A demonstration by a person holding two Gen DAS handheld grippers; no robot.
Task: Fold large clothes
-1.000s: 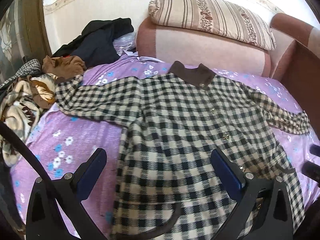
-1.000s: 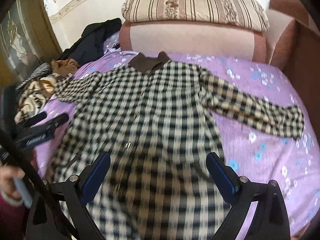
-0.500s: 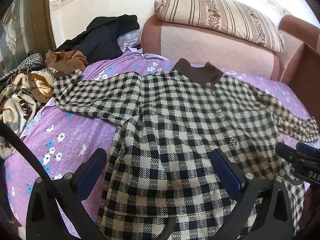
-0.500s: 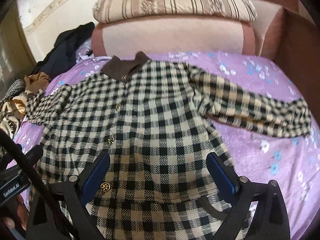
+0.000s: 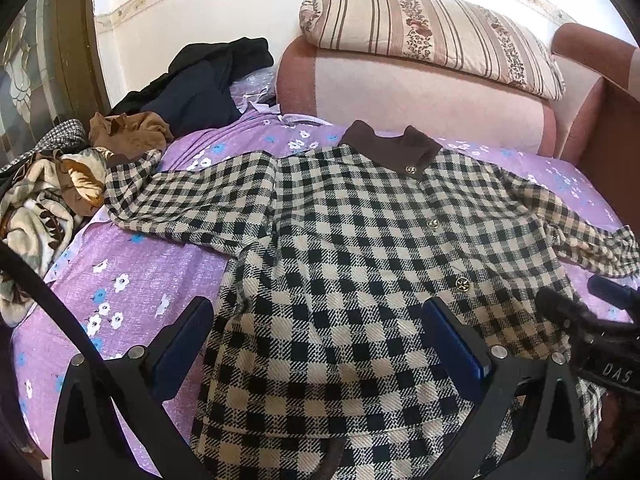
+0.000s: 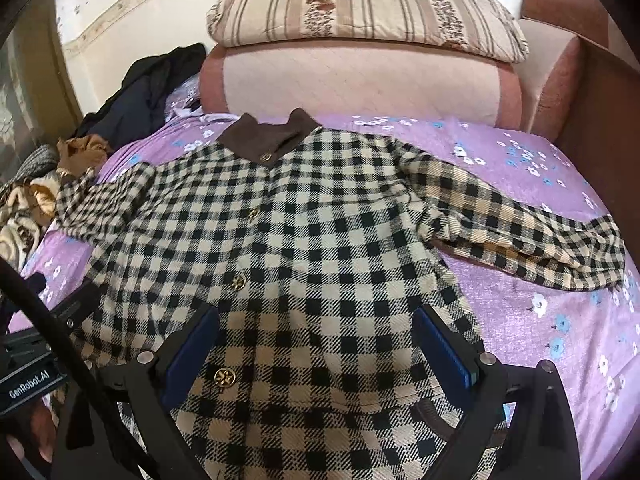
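Bright daylight fills both views, washing out the wall; sharp focus throughout, with heavy fisheye bending and black corners.

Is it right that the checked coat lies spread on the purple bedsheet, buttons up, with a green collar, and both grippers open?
Not quite. The collar is brown, as the right wrist view shows. The rest holds: the checked coat lies buttons up on the purple sheet, with both grippers open.
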